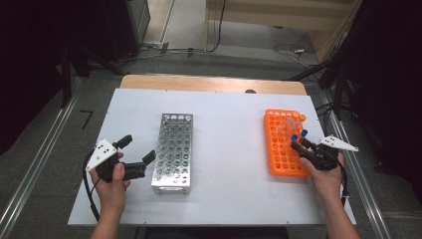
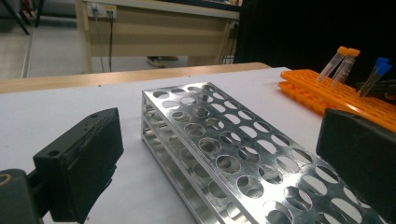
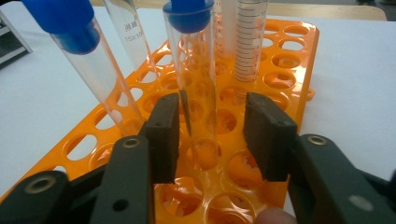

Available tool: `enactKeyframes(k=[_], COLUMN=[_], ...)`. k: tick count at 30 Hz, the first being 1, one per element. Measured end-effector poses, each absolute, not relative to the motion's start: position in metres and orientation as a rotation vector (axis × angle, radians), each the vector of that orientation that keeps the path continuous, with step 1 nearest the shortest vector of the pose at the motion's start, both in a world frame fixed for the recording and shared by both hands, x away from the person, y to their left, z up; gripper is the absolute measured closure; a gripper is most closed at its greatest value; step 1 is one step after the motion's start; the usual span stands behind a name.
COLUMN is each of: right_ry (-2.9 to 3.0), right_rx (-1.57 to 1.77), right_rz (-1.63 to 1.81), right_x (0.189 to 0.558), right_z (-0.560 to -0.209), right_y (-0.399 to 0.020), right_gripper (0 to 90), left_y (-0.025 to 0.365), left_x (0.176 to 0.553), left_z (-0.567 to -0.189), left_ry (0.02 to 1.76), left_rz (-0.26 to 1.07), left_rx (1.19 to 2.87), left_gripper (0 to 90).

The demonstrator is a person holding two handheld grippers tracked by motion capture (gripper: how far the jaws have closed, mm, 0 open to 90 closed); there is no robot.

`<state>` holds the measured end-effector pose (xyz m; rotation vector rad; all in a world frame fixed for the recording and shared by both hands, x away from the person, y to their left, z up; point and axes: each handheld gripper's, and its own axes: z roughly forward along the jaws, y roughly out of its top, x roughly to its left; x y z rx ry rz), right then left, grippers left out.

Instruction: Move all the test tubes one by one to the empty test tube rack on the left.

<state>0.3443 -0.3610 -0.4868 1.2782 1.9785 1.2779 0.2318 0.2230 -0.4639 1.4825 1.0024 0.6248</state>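
Observation:
An orange tube rack (image 1: 281,149) stands at the right of the white table, holding two orange-capped tubes (image 1: 298,119) and two blue-capped tubes (image 1: 302,133). My right gripper (image 1: 298,145) reaches in at the rack's near right side. In the right gripper view its jaws (image 3: 212,107) straddle one blue-capped tube (image 3: 196,70); the left pad sits against the glass, and a gap remains on the right. A second blue-capped tube (image 3: 88,60) leans to the left. My left gripper (image 1: 138,148) is open beside the metal rack (image 1: 174,149), with nothing between its jaws (image 2: 219,126).
The metal rack (image 2: 224,140) has several empty holes. The orange rack (image 2: 322,91) with its tubes (image 2: 343,60) lies beyond it. A wooden table edge (image 1: 214,83) runs along the back. Bare white table (image 1: 229,149) separates the two racks.

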Motion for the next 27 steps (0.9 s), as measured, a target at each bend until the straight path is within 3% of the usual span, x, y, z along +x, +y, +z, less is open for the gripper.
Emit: enactKeyframes(k=[12,19,27], right_ry=[1.961,2.017,2.008], right_rx=[1.23,1.182,1.206], right_rz=[1.251,1.246,1.285], right_x=[0.343,0.344,0.345], right_z=[-0.488,-0.487,-0.481], right_y=[-0.36,-0.358,-0.357], right_gripper=[64.0,74.4,74.8], left_y=[0.221,0.215,0.211], left_x=[0.229,0.23,0.228], left_z=[-0.459,-0.457,-0.449], left_ry=[0.996,0.987,0.966], left_rz=[0.629,0.629,0.615], left_rx=[1.488,1.516,1.509], left_gripper=[1.5,1.5,1.5])
